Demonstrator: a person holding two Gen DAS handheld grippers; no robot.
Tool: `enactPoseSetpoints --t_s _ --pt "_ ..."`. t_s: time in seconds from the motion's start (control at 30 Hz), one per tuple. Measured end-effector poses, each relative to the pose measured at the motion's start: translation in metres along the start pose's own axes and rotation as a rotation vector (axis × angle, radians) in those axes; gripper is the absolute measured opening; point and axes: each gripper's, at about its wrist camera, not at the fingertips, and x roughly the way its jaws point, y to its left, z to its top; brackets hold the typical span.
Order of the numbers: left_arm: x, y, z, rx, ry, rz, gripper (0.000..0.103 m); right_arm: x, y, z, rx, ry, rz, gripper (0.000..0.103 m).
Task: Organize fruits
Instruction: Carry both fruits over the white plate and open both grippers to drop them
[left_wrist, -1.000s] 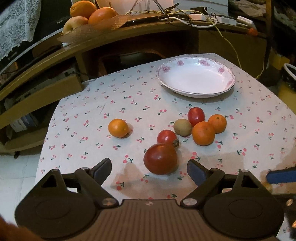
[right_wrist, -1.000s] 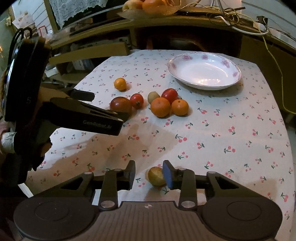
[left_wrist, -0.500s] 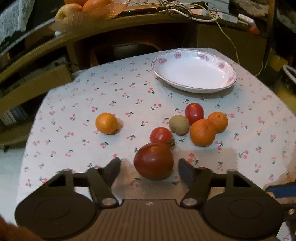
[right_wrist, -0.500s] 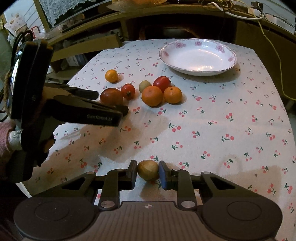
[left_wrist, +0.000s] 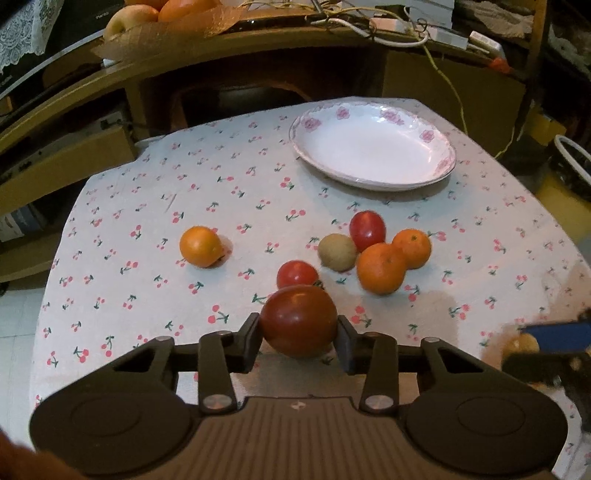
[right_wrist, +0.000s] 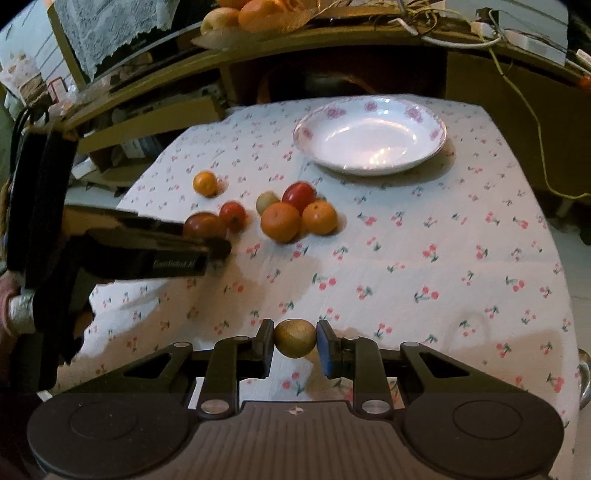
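Note:
My left gripper (left_wrist: 298, 338) is shut on a large dark red tomato (left_wrist: 298, 320), held just above the cloth. My right gripper (right_wrist: 294, 341) is shut on a small brown kiwi (right_wrist: 294, 338) near the table's front edge. On the cherry-print cloth lie a small red tomato (left_wrist: 297, 274), a second kiwi (left_wrist: 337, 252), a red tomato (left_wrist: 367, 230), two oranges (left_wrist: 381, 268) (left_wrist: 412, 248) and a lone orange (left_wrist: 201, 246) to the left. A white flowered plate (left_wrist: 373, 146) stands empty at the back. The left gripper also shows in the right wrist view (right_wrist: 207, 242).
A wooden shelf unit (left_wrist: 258, 55) stands behind the table, with a basket of fruit (left_wrist: 162, 14) and cables on top. The table's edges fall away left and right. A cable hangs at the right (right_wrist: 532, 122).
Both grippers have closed: the left onto the dark red tomato, the right onto the kiwi. Both fruits have risen slightly off the cloth.

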Motion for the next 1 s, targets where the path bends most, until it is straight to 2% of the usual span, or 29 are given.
enactPoseSetpoints --t_s 0.2,0.37,0.7,1.0 --pt "-0.005 -0.006 0.017 0.013 -0.022 -0.023 0.046 0.001 -0.010 0.023 0.004 -0.044 -0.018 0.026" --pt "0.001 -0.015 0.045 0.024 -0.052 -0.047 0.046 0.012 -0.021 0.055 0.009 -0.079 -0.040 0.026" --pt "0.033 -0.026 0.097 0.031 -0.070 -0.063 0.046 0.042 -0.046 0.109 0.022 -0.126 -0.093 0.026" --pt "0.057 -0.028 0.110 0.046 -0.058 -0.052 0.046 0.065 -0.062 0.134 0.046 -0.128 -0.090 0.026"
